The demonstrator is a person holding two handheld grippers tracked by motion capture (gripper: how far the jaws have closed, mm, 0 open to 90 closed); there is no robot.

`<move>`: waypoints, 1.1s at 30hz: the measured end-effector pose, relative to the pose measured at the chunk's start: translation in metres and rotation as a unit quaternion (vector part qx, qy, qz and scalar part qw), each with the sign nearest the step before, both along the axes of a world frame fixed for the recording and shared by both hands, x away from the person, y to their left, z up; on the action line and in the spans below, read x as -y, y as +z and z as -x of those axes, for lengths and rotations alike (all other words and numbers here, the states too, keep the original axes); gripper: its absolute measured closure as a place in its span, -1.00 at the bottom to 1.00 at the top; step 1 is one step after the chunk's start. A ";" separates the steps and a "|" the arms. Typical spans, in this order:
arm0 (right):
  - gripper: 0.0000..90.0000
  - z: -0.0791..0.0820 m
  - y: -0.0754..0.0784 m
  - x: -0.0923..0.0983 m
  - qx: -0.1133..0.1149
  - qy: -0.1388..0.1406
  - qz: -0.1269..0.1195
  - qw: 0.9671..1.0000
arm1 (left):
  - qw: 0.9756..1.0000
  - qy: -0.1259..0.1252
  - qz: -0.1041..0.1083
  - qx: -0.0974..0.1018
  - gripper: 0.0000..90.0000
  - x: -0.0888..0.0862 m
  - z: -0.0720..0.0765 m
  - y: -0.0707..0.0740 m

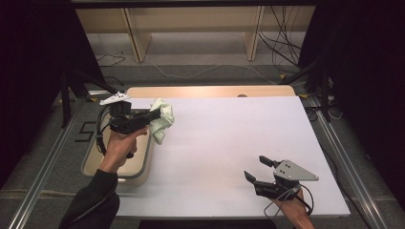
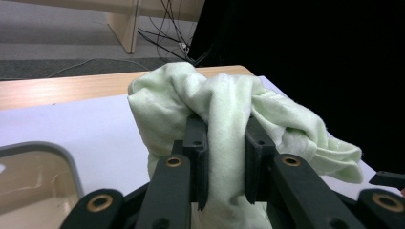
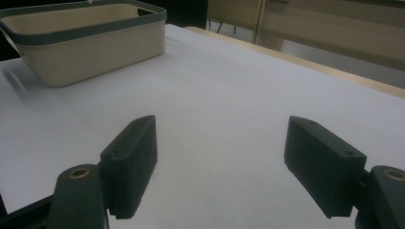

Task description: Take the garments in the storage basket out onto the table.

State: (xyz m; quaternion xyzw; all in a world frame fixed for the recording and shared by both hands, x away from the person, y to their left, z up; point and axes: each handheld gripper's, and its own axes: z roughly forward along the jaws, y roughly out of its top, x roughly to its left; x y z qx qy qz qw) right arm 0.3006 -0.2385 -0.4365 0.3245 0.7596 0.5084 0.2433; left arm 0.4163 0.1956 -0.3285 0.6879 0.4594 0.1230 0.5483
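A beige basin (image 1: 143, 164) with a grey rim is sitting at the left edge of the white table (image 1: 229, 143), overhanging it. Black cables (image 1: 282, 47) are lying on the floor beyond the far edge, beside wooden shelving (image 1: 191, 28).

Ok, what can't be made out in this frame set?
- Inside of the beige bin: high view, the left forearm and left gripper cover much of it.
- Lower end of the green cloth: left gripper view, cut off behind the clamped jaws.
- Cloth's size: bunched up.
- Right gripper, jaws open: hand cut by the bottom edge.
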 end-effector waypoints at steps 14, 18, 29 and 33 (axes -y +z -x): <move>-0.39 -0.001 -0.001 0.000 0.000 0.002 -0.001 1.000 | 0.999 -0.038 -0.009 0.000 0.67 0.037 -0.007 -0.003; -0.39 -0.001 -0.001 0.000 0.000 0.002 -0.001 1.000 | 0.999 -0.049 -0.015 -0.004 0.67 0.047 -0.008 -0.007; -0.39 -0.001 -0.001 0.000 0.000 0.003 0.000 1.000 | 0.997 -0.076 -0.029 -0.019 0.66 0.078 -0.012 -0.026; -0.39 0.000 -0.001 -0.001 0.000 0.003 -0.001 1.000 | 0.996 -0.081 -0.039 -0.028 0.66 0.089 -0.014 -0.036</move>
